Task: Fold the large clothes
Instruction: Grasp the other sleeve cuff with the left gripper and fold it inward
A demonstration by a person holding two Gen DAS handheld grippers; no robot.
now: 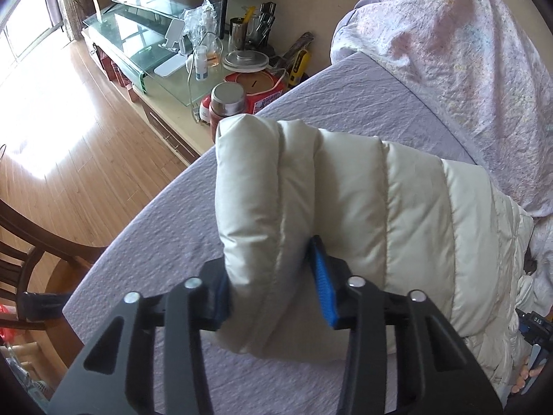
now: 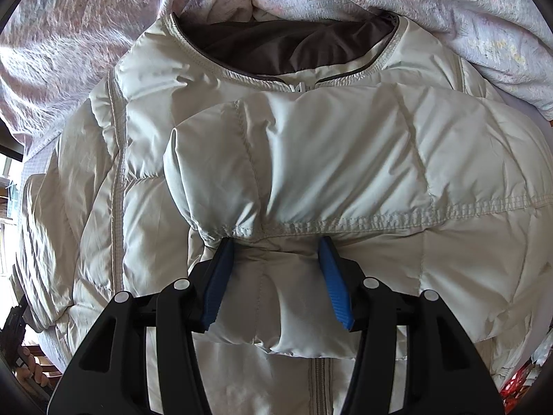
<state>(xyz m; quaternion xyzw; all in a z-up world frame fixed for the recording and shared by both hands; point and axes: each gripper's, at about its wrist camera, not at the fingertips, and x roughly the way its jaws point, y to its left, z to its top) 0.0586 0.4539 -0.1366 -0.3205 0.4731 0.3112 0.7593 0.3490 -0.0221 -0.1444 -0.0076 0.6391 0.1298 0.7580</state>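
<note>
A cream quilted puffer jacket (image 2: pixel 145 186) lies front up on a lilac bed sheet (image 1: pixel 166 228), its collar with dark lining (image 2: pixel 276 45) at the far side. My left gripper (image 1: pixel 273 276) is shut on the end of one sleeve (image 1: pixel 262 180), which sticks up between its blue pads (image 1: pixel 323 294). My right gripper (image 2: pixel 276 269) is shut on the other sleeve (image 2: pixel 311 166), which is folded across the jacket's chest. The right gripper also shows at the right edge of the left wrist view (image 1: pixel 534 328).
A crumpled floral quilt (image 1: pixel 466 52) lies beyond the jacket on the bed. A low cabinet (image 1: pixel 172 110) with jars, bottles and a glass stand sits past the bed's edge. A wooden chair (image 1: pixel 31 242) stands on the wood floor at left.
</note>
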